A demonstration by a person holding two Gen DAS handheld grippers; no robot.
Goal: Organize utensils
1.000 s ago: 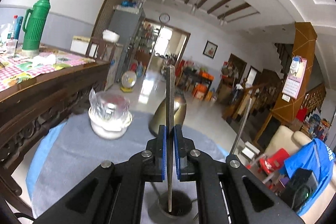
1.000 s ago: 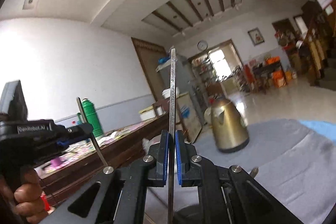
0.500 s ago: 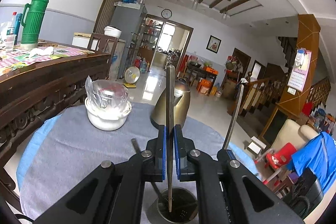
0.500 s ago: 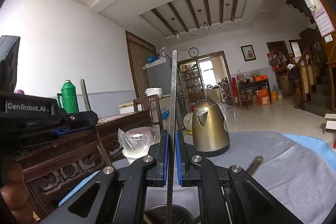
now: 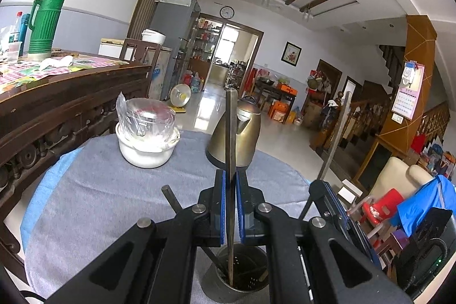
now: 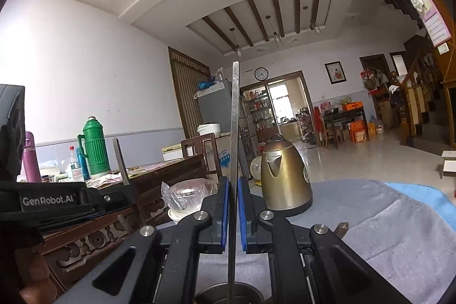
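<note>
Left wrist: left tongs [image 5: 230,207] clench upright utensil [image 5: 230,138], tip inside holder [image 5: 242,272].

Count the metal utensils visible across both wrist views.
4: a utensil in the left gripper, another in the right gripper, two handles leaning from the holder: left, right. More may hide inside.
</note>
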